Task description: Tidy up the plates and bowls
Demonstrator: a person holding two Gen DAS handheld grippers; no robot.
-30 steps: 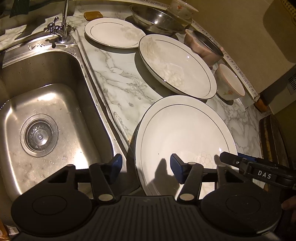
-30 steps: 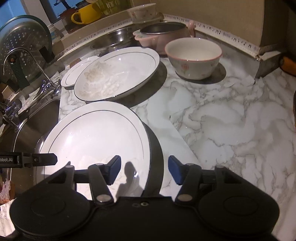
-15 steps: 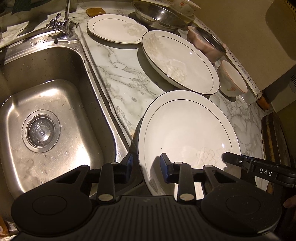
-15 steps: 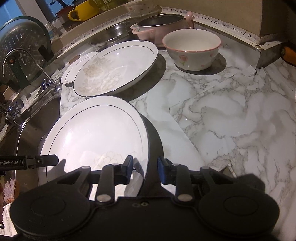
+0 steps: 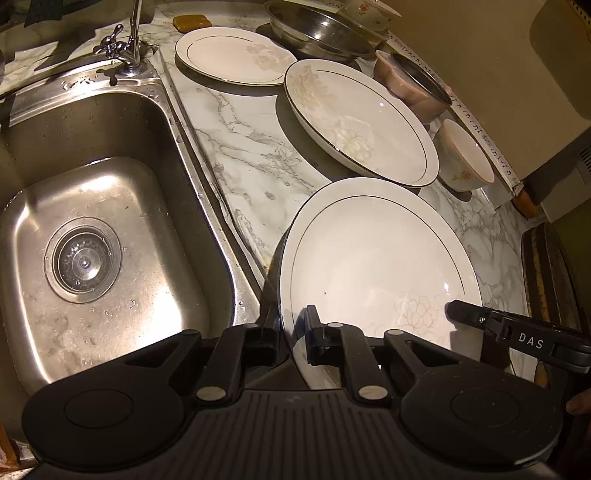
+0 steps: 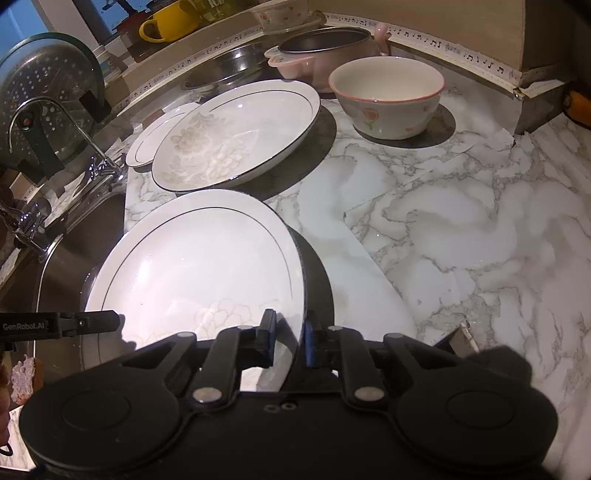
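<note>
A large white plate (image 5: 376, 258) with a thin dark ring lies at the counter's near edge beside the sink; it also shows in the right wrist view (image 6: 195, 266). My left gripper (image 5: 291, 334) is shut on its left rim. My right gripper (image 6: 290, 339) is shut on its right rim. A second large floral plate (image 5: 358, 118) (image 6: 236, 136) lies behind it. A smaller plate (image 5: 232, 55) lies further back. A floral bowl (image 6: 388, 96) (image 5: 465, 158) stands at the back right.
A steel sink (image 5: 92, 229) with a tap (image 5: 129, 44) lies to the left. A steel basin (image 5: 317, 29), a pink pot (image 6: 328, 51) and a small cup (image 6: 280, 14) stand along the back wall. A perforated lid (image 6: 40, 96) stands behind the tap. Marble counter (image 6: 480, 221) stretches right.
Both grippers have closed from open onto opposite rims of the near plate. The plate looks slightly raised and tilted now.
</note>
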